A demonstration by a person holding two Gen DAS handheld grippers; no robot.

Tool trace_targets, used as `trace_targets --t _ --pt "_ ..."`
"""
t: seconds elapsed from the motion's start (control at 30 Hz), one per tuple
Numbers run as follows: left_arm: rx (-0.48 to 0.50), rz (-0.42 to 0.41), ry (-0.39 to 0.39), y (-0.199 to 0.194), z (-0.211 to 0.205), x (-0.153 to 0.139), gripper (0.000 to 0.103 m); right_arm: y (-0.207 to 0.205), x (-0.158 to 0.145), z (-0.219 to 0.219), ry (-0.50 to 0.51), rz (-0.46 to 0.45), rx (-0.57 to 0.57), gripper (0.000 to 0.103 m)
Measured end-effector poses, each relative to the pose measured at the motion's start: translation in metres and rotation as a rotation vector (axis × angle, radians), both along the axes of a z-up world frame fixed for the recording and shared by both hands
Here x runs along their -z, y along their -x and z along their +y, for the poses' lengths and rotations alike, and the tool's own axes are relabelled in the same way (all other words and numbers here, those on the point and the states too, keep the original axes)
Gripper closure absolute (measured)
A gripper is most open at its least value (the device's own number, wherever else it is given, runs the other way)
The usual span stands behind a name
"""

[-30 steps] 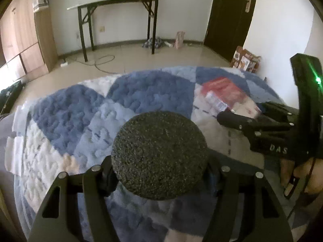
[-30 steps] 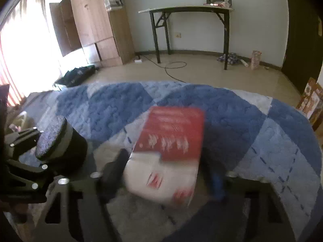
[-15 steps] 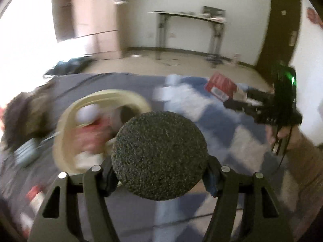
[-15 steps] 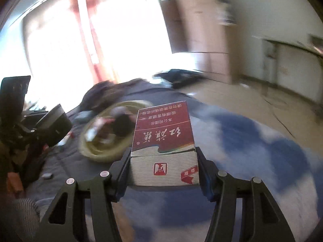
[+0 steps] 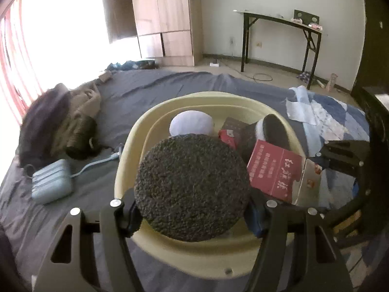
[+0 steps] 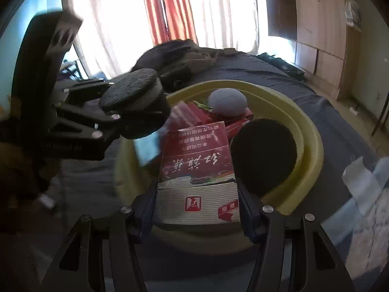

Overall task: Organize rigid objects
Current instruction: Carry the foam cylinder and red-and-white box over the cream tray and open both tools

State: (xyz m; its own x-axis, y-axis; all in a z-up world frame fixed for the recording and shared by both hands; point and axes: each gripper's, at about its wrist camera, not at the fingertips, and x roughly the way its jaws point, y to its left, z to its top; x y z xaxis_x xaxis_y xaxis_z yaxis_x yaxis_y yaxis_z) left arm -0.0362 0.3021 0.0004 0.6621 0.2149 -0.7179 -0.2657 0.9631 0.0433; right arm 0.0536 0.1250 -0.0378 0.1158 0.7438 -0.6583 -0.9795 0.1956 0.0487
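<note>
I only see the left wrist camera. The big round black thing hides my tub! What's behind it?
Observer: The right wrist view shows pink-red packs in the yellow tub, beside the white ball.
Operator: Is my round thing flat?
Observer: No, the round thing is thick, with a pale band round its side.
Operator: Who has the red box?
Observer: The right tool clamps the red box by both sides.

Basin (image 6: 313, 146) — seemingly crowded — little room
</note>
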Motion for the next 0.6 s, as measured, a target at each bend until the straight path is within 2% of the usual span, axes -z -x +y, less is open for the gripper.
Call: trace_targets --t 0.13,0.2,0.27,0.3,0.33,0.37,0.4,0.5,0.6 --pt "0.002 -0.001 0.064 -0.018 0.012 -0.004 0.035 0.005 0.012 0.026 0.012 -0.098 0.034 0.046" --pt "0.002 -0.005 0.107 -0.027 0.020 -0.006 0.035 0.007 0.017 0.037 0.010 -0.085 0.031 0.046" --pt "0.015 0.005 0.084 -0.033 0.020 -0.005 0.034 0.005 0.018 0.041 0.011 -0.072 0.026 0.045" --pt "0.019 -0.001 0.084 -0.034 0.019 -0.005 0.032 0.005 0.019 0.035 0.012 -0.070 0.021 0.041" --pt "0.022 0.001 0.102 -0.035 0.022 -0.002 0.029 0.005 0.019 0.033 0.011 -0.067 0.016 0.027" --pt "0.013 0.012 0.126 -0.035 0.023 -0.001 0.017 0.003 0.020 0.031 0.003 -0.065 0.011 0.019" --pt "0.003 0.004 0.144 -0.033 0.025 -0.001 0.009 0.004 0.019 0.029 -0.016 -0.058 0.007 0.007" --pt "0.001 -0.038 0.127 -0.021 0.019 -0.011 0.002 0.007 0.014 0.013 -0.074 -0.037 0.006 0.000" --pt "0.011 -0.045 0.122 0.005 0.002 -0.028 0.000 0.012 0.008 -0.010 -0.107 -0.044 0.021 0.000"
